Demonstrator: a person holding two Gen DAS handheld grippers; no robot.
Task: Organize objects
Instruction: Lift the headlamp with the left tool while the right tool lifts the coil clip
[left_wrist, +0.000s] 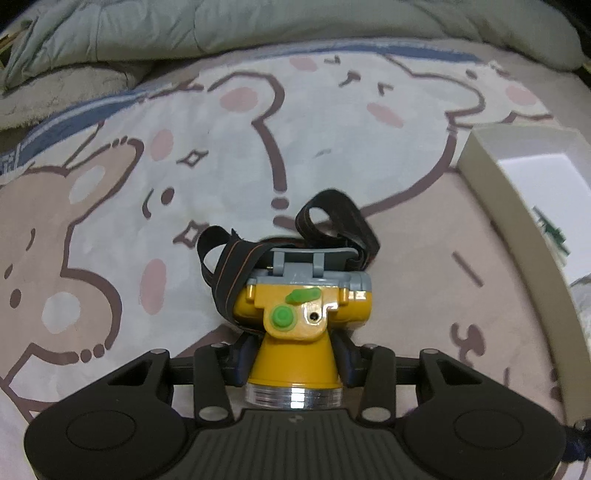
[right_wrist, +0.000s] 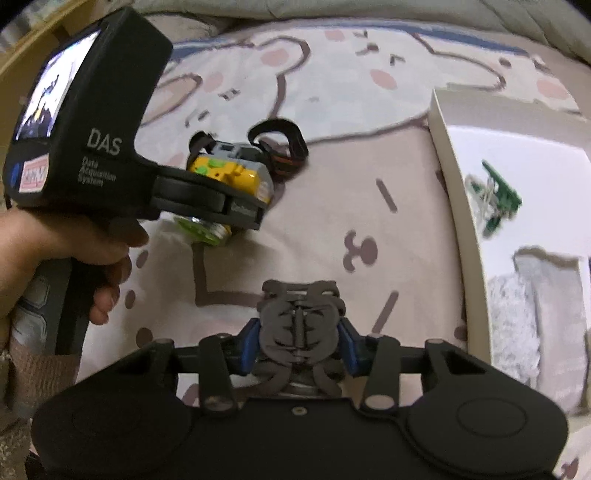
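At lower centre, the left gripper (left_wrist: 293, 354) clamps a yellow plastic headlamp (left_wrist: 295, 325); the right gripper (right_wrist: 300, 332) pinches closed, empty, over the bed (right_wrist: 406, 192).

I see a bed covered by a cartoon-bear blanket (left_wrist: 332, 122) in pink, white and brown outlines, with a blue stripe along its far edge. A grey-green quilt (left_wrist: 258, 26) lies bunched across the far side. An open white box (right_wrist: 454, 155) sits directly on the blanket at the right. I cannot tell whether the yellow headlamp (left_wrist: 295, 317) touches the blanket.
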